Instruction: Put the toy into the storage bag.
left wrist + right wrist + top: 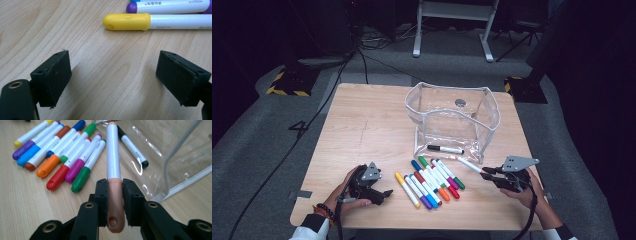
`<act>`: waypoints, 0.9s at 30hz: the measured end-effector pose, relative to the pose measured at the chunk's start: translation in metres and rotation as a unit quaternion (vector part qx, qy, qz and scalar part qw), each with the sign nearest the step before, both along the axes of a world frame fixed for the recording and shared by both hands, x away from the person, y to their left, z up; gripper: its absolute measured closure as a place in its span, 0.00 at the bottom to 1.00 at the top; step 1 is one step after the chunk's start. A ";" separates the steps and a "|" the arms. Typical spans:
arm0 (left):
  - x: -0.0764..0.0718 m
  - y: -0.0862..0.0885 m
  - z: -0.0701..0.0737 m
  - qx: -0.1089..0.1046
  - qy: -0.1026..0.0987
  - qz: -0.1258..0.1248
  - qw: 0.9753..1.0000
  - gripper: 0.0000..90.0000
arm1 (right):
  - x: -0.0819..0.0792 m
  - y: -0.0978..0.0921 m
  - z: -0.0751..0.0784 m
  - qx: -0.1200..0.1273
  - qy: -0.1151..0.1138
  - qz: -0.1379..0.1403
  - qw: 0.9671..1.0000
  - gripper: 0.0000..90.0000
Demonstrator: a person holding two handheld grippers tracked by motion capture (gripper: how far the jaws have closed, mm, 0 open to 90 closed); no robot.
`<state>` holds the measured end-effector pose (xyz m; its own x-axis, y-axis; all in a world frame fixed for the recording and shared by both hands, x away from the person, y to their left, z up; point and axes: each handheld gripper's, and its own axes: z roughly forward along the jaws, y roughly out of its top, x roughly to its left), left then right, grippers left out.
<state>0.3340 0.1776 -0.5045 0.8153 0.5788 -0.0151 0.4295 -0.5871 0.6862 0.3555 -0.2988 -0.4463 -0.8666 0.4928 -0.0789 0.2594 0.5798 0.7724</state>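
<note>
Peach marker (113, 170) clamped by cap in right gripper (115, 195), pointing at pouch (452, 115)

Both grippers are black: the left gripper (371, 186) and right gripper (508, 176) each carry a grey three-cornered plate, brass-ringed screw holes, trailing black cable; white sleeves, beaded left wristband (326, 210)
</note>
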 end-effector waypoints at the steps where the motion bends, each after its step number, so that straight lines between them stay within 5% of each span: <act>1: 0.000 0.000 0.000 0.000 0.000 0.000 1.000 0.15 | -0.001 0.000 0.004 0.002 -0.005 0.002 1.000 0.84; 17: 0.000 0.000 0.000 0.000 0.000 0.000 1.000 0.15 | -0.001 0.012 0.093 0.020 -0.095 0.042 0.994 0.84; 27: 0.000 0.000 0.000 0.000 0.000 0.000 1.000 0.15 | 0.030 0.025 0.144 0.017 -0.123 0.039 0.991 0.84</act>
